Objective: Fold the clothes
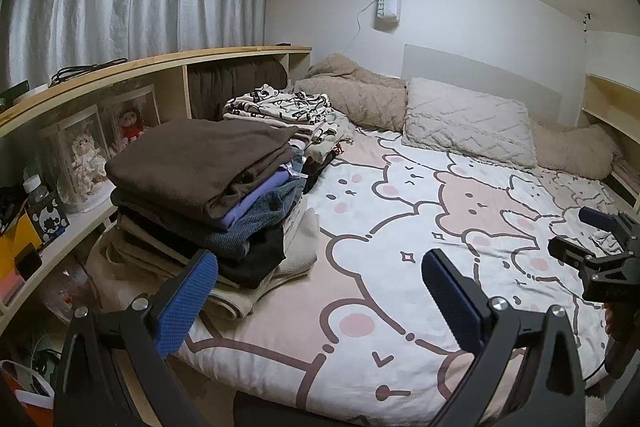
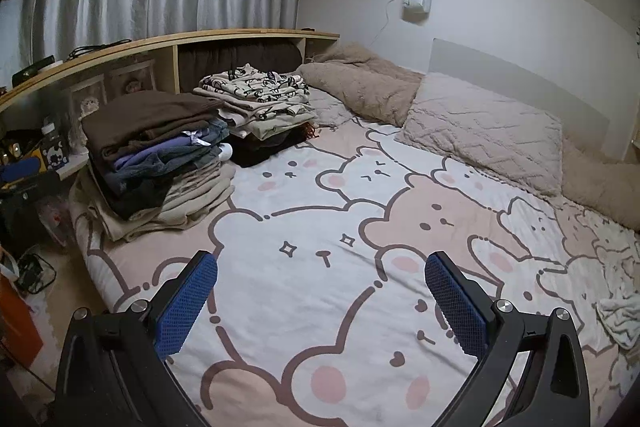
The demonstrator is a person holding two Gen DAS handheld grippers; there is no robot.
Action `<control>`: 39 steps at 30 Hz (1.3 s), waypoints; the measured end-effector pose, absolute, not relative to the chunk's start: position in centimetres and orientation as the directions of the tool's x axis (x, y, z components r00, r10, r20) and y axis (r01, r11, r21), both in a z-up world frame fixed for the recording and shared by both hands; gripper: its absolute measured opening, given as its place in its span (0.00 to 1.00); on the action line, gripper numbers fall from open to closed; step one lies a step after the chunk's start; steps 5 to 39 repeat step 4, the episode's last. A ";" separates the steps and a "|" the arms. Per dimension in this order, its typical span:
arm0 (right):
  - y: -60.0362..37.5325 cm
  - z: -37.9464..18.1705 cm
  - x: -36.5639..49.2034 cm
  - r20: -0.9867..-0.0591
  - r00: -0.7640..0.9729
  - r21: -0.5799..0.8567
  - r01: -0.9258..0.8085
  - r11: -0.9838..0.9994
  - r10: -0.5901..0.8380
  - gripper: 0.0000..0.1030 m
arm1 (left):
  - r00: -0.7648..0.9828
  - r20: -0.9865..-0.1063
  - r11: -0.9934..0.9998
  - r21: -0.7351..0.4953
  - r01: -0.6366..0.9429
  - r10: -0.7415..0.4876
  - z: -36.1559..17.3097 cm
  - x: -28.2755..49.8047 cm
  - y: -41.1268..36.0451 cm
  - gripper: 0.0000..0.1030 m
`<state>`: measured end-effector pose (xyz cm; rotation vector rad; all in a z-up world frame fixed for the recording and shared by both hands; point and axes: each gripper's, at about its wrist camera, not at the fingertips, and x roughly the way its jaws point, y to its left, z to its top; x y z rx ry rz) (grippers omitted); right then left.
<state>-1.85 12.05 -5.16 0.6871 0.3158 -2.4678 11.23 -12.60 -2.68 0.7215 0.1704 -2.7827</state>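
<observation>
Hanging above the bear-print bed sheet [image 2: 320, 219], the left gripper [image 1: 320, 287] and the right gripper [image 2: 320, 291] are both wide open and hold nothing, while two stacks of folded clothes, one topped by a brown sweater [image 2: 148, 119], sit by the wooden shelf [image 2: 168, 45].

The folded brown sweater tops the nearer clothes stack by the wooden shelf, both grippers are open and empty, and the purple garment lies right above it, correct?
Not quite: the purple garment lies right below the folded brown sweater, as the left wrist view shows. The rest stands: left gripper and right gripper are open and empty.
</observation>
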 end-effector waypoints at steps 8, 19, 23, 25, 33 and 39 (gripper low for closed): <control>12.0 -5.1 -1.9 -0.536 -0.714 -0.069 0.568 -0.820 -0.450 1.00 | -0.842 -0.491 -0.960 -0.040 0.278 -0.223 -2.7 11.3 -12.5 1.00; 12.0 -5.1 -1.9 -0.536 -0.714 -0.069 0.568 -0.820 -0.450 1.00 | -0.842 -0.491 -0.960 -0.040 0.278 -0.223 -2.7 11.3 -12.5 1.00; 12.0 -5.1 -1.9 -0.536 -0.714 -0.069 0.568 -0.820 -0.450 1.00 | -0.842 -0.491 -0.960 -0.040 0.278 -0.223 -2.7 11.3 -12.5 1.00; 12.0 -5.1 -1.9 -0.536 -0.714 -0.069 0.568 -0.820 -0.450 1.00 | -0.842 -0.491 -0.960 -0.040 0.278 -0.223 -2.7 11.3 -12.5 1.00; 12.0 -5.1 -1.9 -0.536 -0.714 -0.069 0.568 -0.820 -0.450 1.00 | -0.842 -0.491 -0.960 -0.040 0.278 -0.223 -2.7 11.3 -12.5 1.00; 12.0 -5.1 -1.9 -0.536 -0.714 -0.069 0.568 -0.820 -0.450 1.00 | -0.842 -0.491 -0.960 -0.040 0.278 -0.223 -2.7 11.3 -12.5 1.00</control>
